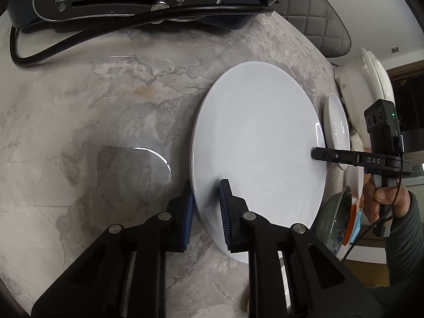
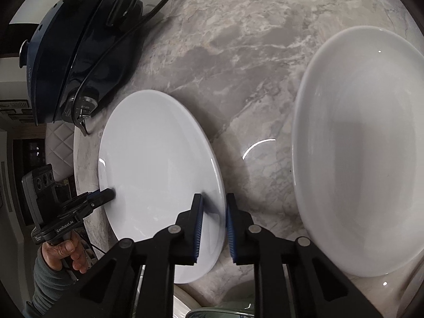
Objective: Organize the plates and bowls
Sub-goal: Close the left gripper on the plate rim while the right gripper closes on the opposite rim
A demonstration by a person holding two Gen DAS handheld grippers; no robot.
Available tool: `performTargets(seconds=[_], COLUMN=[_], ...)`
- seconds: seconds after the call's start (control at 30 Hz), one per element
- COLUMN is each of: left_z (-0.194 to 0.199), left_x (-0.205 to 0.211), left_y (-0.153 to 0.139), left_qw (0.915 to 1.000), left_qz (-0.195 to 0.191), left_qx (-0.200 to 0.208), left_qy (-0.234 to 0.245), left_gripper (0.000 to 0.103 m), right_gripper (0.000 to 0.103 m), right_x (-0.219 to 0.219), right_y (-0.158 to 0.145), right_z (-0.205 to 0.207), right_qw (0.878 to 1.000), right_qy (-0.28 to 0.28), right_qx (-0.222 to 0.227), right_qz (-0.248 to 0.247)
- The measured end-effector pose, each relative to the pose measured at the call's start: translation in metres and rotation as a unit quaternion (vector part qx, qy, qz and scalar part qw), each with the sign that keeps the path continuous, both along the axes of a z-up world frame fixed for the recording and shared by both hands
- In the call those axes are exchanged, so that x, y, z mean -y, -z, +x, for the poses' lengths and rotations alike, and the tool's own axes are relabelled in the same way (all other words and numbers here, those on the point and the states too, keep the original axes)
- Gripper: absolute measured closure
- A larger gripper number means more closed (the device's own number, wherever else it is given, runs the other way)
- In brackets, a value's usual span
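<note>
On opposite rims of the white plate (image 1: 259, 143), my 2 grippers, left gripper (image 1: 205, 209) and right gripper (image 2: 214, 225), pinch nearly closed; glazed, slippery, breakable.

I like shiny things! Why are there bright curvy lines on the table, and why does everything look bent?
Left wrist view: the curvy lines are lamp glare on the glossy table, and the plate looks stretched by the fisheye lens. Right wrist view: another glare arc beside the plate; the edges go dark and rounded.

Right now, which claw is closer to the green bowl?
Right. The right claw grips the white plate's rim on the side facing the green bowl; the left claw grips the opposite rim.
</note>
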State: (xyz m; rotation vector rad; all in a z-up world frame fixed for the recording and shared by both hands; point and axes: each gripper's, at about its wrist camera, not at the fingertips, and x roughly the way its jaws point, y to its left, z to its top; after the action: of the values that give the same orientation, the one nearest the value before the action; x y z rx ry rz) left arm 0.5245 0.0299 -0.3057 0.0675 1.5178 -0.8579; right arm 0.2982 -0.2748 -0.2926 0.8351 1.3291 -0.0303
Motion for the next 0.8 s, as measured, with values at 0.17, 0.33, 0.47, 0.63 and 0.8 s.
performTargets(seconds=[0.17, 0.33, 0.47, 0.63, 0.8], left_z=[-0.001, -0.002, -0.004, -0.013, -0.036], left_x=[-0.001, -0.003, -0.008, -0.017, -0.035], left_y=[-0.004, -0.014, -0.023, -0.049, -0.088], left_qw=[1.0000, 0.9998, 0.9997, 0.9991, 0.9979], left_qz=[0.000, -0.003, -0.007, -0.016, -0.030], left_qx=[0.004, 0.020, 0.025, 0.038, 0.058], left_qy=[-0.001, 0.002, -0.002, -0.004, -0.005], left_gripper=[0.086, 0.086, 0.086, 0.086, 0.086], right_gripper=[0.084, 0.084, 0.084, 0.084, 0.084], right_x=[-0.004, -0.008, -0.011, -0.015, -0.027], right_y=[-0.003, -0.011, -0.019, -0.034, -0.066], right_z=[0.010, 0.014, 0.012, 0.005, -0.009], right_qw=[1.000, 1.000, 1.000, 0.999, 0.998], right_qy=[0.002, 0.002, -0.002, -0.001, -0.005], right_qx=[0.004, 0.012, 0.020, 0.033, 0.058], right_qz=[-0.007, -0.015, -0.022, -0.024, -0.033])
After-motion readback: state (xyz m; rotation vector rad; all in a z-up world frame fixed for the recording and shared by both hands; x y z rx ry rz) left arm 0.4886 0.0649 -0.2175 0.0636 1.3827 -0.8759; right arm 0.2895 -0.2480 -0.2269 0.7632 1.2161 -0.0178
